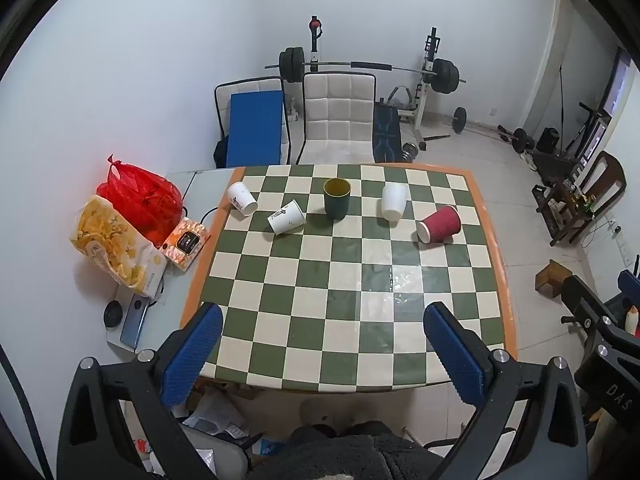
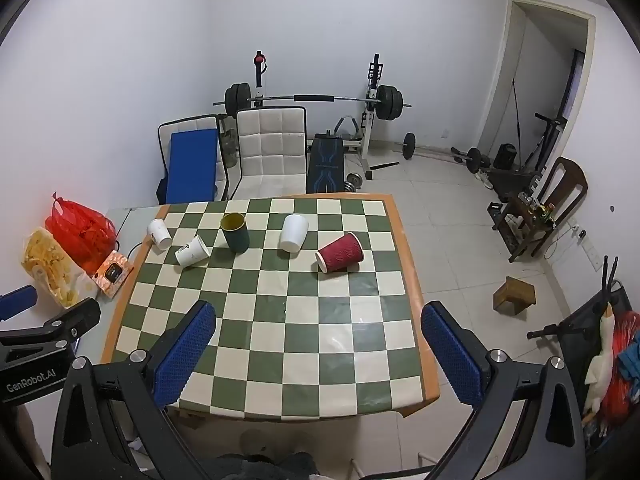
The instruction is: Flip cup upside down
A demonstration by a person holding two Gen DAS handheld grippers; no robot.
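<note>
Pre-grasp: 5 cups along the far edge of the table (image 1: 500,264), none held.

The green cup (image 1: 337,198) stands upright, mouth up, at mid far edge; the white cup (image 1: 392,201) is already inverted; the red cup (image 1: 439,224) and 2 printed white cups lie on their sides. Left gripper (image 1: 324,354) and right gripper (image 2: 318,352) hover above the near edge, jaws apart, empty, pointing forward and down. Judgement: take the green cup by its side wall at mid-height, lift clear, rotate fully, and set the rim flat.

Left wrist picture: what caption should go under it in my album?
Open left tool hovering over a checkered table with five cups: green cup upright, red cup on its side.
</note>
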